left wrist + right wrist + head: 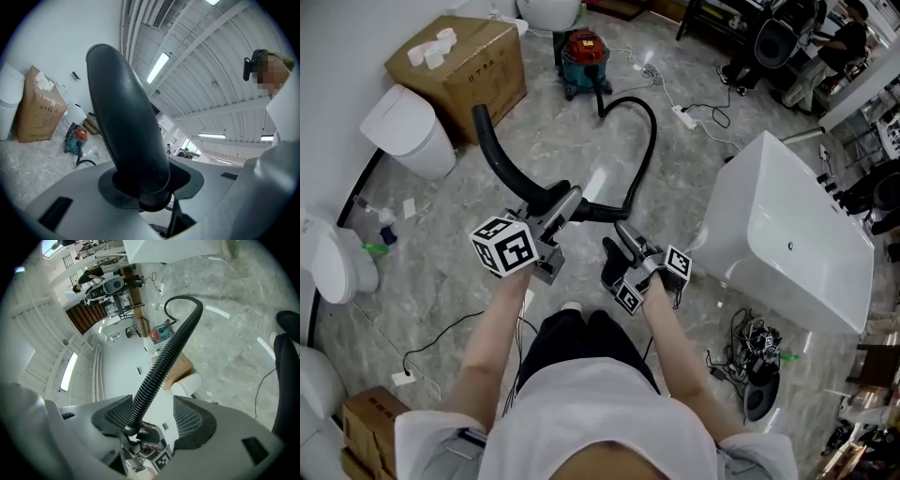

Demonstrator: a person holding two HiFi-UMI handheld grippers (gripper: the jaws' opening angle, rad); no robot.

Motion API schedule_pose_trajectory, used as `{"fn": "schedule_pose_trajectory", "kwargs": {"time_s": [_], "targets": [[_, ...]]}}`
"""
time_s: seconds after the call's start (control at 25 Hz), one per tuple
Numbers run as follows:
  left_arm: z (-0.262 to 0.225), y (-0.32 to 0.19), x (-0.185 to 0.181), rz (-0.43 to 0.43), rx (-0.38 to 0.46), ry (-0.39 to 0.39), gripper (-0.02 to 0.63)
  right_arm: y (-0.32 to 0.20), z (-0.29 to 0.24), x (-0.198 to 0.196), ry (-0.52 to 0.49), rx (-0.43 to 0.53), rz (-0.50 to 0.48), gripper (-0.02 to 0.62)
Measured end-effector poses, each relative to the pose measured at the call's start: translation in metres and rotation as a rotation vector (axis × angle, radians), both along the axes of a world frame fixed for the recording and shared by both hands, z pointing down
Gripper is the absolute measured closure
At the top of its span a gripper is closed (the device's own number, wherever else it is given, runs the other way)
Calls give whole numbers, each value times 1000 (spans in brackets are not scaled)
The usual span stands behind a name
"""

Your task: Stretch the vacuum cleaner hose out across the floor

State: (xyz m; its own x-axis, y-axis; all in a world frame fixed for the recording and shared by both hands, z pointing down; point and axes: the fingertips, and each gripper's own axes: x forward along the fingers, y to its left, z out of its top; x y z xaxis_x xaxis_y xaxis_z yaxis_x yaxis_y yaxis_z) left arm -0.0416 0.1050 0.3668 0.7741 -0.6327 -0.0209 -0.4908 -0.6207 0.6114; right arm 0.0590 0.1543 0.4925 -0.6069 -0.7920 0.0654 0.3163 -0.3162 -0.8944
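Note:
A red and teal vacuum cleaner stands on the floor at the far middle. Its black ribbed hose loops right, then comes back toward me. It joins a rigid curved black tube that sticks up to the left. My left gripper is shut on that tube, whose base fills the jaws. My right gripper hangs just right of it, open. In the right gripper view the ribbed hose runs between the pads with a gap on each side.
A cardboard box and a white bin stand far left, with a toilet at the left edge. A white bathtub fills the right. A power strip with cables lies near the vacuum, and a cable tangle lies near right.

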Motion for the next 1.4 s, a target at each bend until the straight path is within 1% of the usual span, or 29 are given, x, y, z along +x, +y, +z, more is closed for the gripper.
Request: {"fn": "schedule_pose_trajectory", "kwargs": {"time_s": [0.08, 0.16, 0.32, 0.48, 0.56, 0.68, 0.8, 0.84, 1.0, 1.08, 1.2, 1.4], "targets": [[2, -4, -2, -4, 9, -32, 453, 0, -4, 1, 10, 27, -8, 336], [6, -8, -4, -6, 17, -83, 453, -2, -11, 2, 31, 67, -23, 337], [19, -10, -2, 13, 34, -209, 454, -4, -26, 6, 85, 156, -50, 337], [31, -7, 2, 49, 73, -363, 454, -8, -39, 9, 159, 237, -62, 337], [37, -4, 7, 74, 104, -450, 454, -9, -46, 9, 217, 283, -72, 337], [46, 2, 14, 108, 152, -583, 454, -10, -60, 6, 305, 386, -97, 337], [56, 5, 18, 127, 185, -691, 454, -12, -80, 1, 353, 488, -124, 337], [59, 7, 20, 132, 195, -725, 454, -12, -86, -2, 383, 521, -135, 337], [75, 10, 24, 157, 245, -877, 454, -14, -115, -14, 578, 674, -183, 337], [83, 13, 25, 175, 262, -941, 454, -16, -130, -22, 636, 733, -191, 337], [93, 21, 29, 209, 303, -1038, 454, -19, -147, -25, 661, 769, -170, 337], [109, 34, 39, 274, 401, -1216, 453, -25, -164, -23, 693, 797, -127, 337]]}}
